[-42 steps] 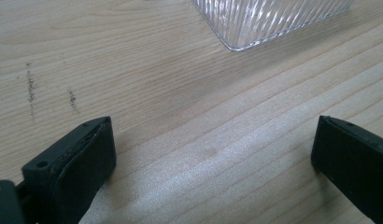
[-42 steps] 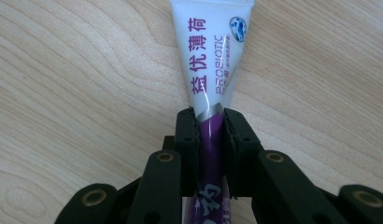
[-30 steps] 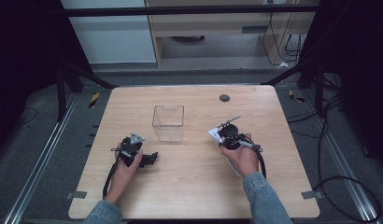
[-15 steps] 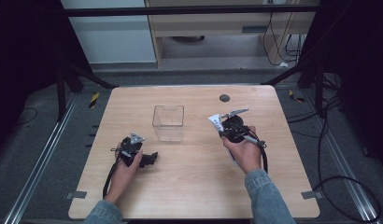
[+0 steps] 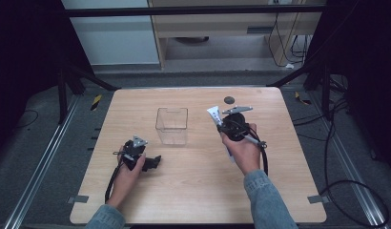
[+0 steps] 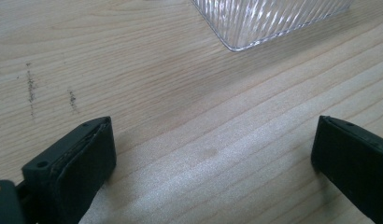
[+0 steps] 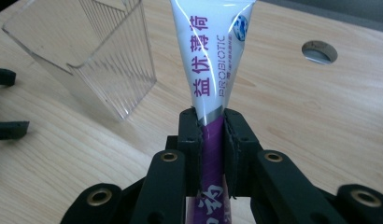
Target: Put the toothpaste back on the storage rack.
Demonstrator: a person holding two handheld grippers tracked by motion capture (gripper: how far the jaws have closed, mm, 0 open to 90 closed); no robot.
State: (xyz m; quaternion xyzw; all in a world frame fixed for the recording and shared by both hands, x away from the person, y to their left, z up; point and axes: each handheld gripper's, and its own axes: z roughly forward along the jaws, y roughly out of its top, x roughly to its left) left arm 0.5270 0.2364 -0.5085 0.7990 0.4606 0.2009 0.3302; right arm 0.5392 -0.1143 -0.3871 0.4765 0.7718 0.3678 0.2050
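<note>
Pale wood-grain surface (image 5: 193,191) nearest, on dark flooring with metal rails. Left claw (image 6: 213,154) resting low, jaws wide apart, holding nothing. Right claw (image 7: 210,140) clamped tight on white-and-purple toothpaste tube (image 7: 210,60), lifted just right of clear ribbed plastic box (image 5: 172,125). Likely best: carry tube over the box rim, tilt down, then release. Beyond, pale cabinet (image 5: 117,38).

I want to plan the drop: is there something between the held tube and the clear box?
Nothing visible. The right gripper holds the tube above bare table, beside the clear box, whose top is open. The left gripper rests away, nearer the person.
</note>
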